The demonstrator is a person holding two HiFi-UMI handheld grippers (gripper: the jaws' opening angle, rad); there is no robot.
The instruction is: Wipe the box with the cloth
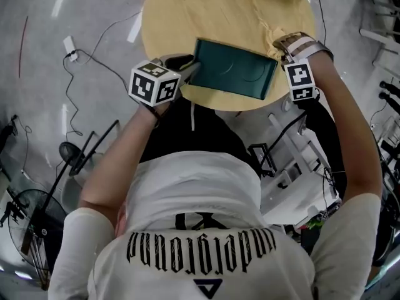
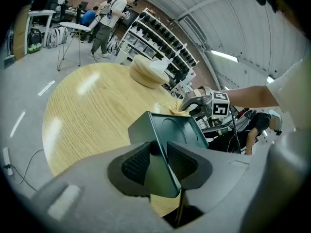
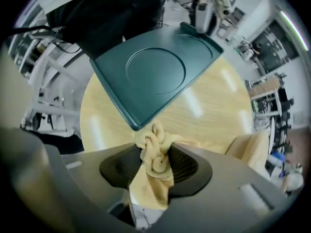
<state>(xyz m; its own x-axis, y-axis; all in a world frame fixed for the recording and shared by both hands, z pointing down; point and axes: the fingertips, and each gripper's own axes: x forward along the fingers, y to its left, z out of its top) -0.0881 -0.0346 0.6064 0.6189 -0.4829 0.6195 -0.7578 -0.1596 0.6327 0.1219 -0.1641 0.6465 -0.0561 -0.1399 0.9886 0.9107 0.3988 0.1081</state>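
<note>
Left gripper (image 2: 156, 161): clenched on the box (image 2: 171, 130). Both ribbed pads press one thin rim wall at the near corner. The box is dark green and shallow, with a round recess in its floor, and it tilts up away from the jaws.

Right gripper (image 3: 156, 165): clenched on the cloth (image 3: 154, 155). The cloth is yellow, bunched into a knot between the pads, with a tail hanging down behind them. The knot sits right at the near corner of the box, at 12 o'clock from the jaws. Cannot tell if it touches.

Head view: the box lies over the 6 o'clock edge of the round wooden table (image 1: 187, 17), its near long side past the rim and over the person's lap. The left gripper's marker cube (image 1: 155, 83) is at the box's 9 o'clock end. The right gripper's marker cube (image 1: 300, 80) is at its 3 o'clock end, with the cloth just at 12 o'clock from that cube.

Cannot tell if the box rests on the table.

Farther out: a tan rounded thing (image 2: 146, 72) sits at the far side of the table. Shelving (image 2: 165, 38) and people (image 2: 104, 23) are beyond it. Cables (image 1: 94, 58) lie on the grey floor at 9 o'clock from the table.
</note>
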